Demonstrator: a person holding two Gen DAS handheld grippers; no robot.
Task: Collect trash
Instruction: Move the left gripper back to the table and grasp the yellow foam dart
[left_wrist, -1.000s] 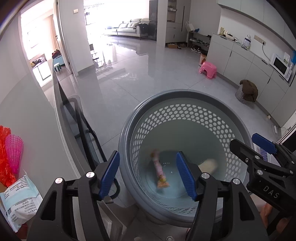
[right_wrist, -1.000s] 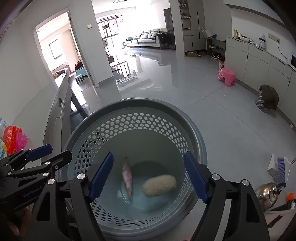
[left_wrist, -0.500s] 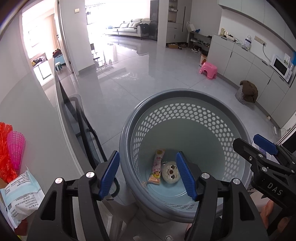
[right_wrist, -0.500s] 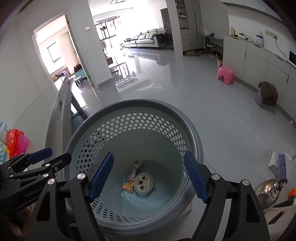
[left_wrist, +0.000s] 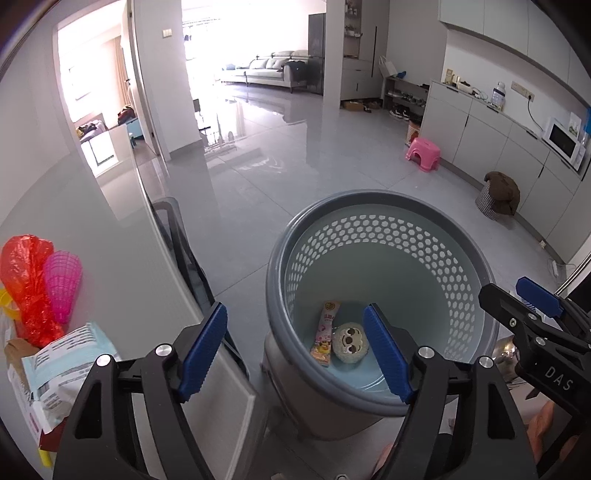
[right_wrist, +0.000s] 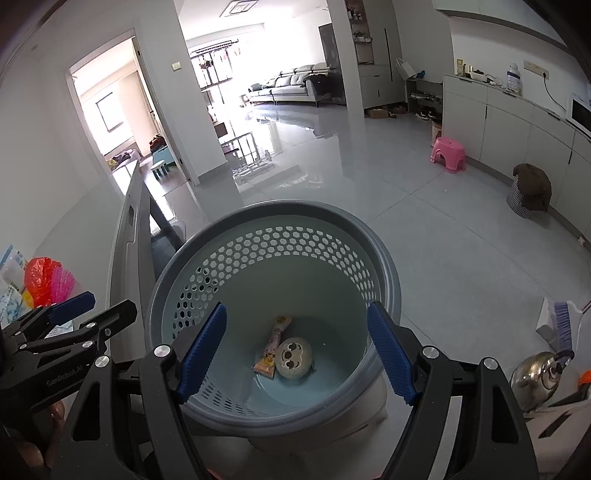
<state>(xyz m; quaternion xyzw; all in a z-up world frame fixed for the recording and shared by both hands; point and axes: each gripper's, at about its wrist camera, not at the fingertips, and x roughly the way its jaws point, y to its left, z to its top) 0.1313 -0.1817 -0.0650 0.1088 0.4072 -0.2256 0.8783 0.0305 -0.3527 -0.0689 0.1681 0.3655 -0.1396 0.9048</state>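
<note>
Trash on the counter (left_wrist: 122, 236) remains; both claws, left (left_wrist: 295, 349) and right (right_wrist: 297, 349), gape wide and empty over the bin (right_wrist: 384, 266), which a careless swing could tip.

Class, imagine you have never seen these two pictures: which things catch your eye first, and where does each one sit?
The big grey perforated basket fills the middle of both views, with a round plush face and a pink snack wrapper side by side on its bottom. The right gripper and left gripper hover above it, jaws wide and empty. A red plastic bag sits far left.
</note>
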